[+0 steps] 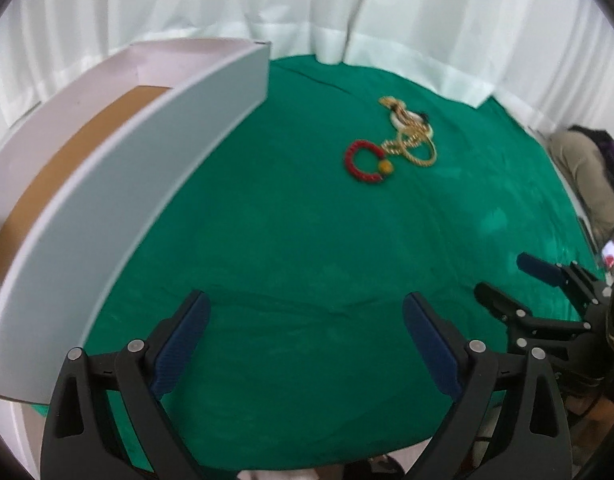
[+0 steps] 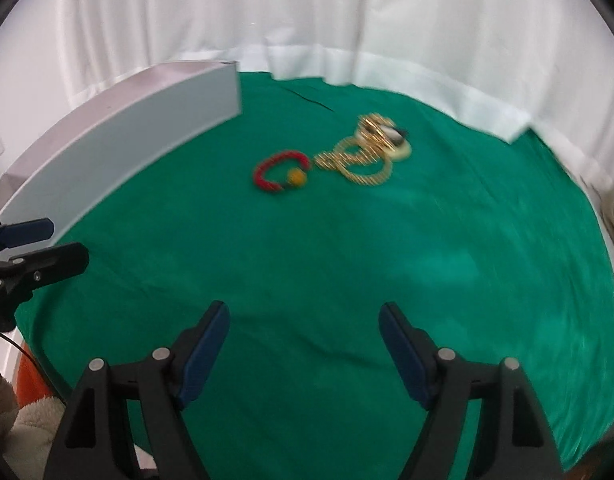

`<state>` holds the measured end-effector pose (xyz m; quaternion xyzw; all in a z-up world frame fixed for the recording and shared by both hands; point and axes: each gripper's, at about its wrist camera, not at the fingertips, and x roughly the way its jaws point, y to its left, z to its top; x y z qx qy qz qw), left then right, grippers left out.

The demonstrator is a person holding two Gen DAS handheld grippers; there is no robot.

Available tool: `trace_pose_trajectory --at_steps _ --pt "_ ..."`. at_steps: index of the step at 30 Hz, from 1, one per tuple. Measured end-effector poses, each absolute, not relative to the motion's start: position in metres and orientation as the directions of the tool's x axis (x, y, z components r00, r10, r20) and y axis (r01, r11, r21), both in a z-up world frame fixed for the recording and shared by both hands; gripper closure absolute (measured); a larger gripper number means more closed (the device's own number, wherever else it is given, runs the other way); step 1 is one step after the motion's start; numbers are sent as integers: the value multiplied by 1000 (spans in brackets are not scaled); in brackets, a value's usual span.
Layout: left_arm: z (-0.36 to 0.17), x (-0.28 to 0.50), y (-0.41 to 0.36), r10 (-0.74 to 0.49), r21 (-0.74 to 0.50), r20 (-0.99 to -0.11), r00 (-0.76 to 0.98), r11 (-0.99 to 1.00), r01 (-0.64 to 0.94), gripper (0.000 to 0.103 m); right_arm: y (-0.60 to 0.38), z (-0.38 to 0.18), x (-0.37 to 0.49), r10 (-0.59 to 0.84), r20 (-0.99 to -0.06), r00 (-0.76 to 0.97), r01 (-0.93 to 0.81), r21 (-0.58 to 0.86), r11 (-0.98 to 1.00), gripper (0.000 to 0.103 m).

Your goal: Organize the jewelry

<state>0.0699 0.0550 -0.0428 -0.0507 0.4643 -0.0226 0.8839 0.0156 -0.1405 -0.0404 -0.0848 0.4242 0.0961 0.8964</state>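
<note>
A red bead bracelet (image 1: 363, 161) with a yellow bead lies on the green cloth, touching a pile of gold chains (image 1: 412, 140) and a white ring-shaped piece. They also show in the right wrist view: the bracelet (image 2: 278, 171) and the chains (image 2: 361, 156). A white box (image 1: 119, 184) with a brown floor stands at the left, seen also in the right wrist view (image 2: 119, 152). My left gripper (image 1: 305, 340) is open and empty over the near cloth. My right gripper (image 2: 305, 348) is open and empty, well short of the jewelry.
The green cloth (image 1: 287, 240) covers the table. White curtains (image 1: 307, 8) hang behind it. The right gripper shows at the right edge of the left wrist view (image 1: 503, 280). The left gripper shows at the left edge of the right wrist view (image 2: 55, 244).
</note>
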Motion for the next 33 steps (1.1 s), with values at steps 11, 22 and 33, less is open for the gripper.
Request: trace_pose_trajectory --at_steps 11,22,33 --pt "-50 64 62 -61 -100 -836 546 994 -41 6 -153 -50 6 120 -786 607 -216 -18 976 24" --pt "-55 62 60 -49 -84 -847 529 995 -44 6 -146 -52 -2 145 -791 594 -241 -3 970 24" --pt "-58 65 58 -36 -70 -855 518 996 -47 6 -144 -54 -4 164 -794 586 -259 9 966 24"
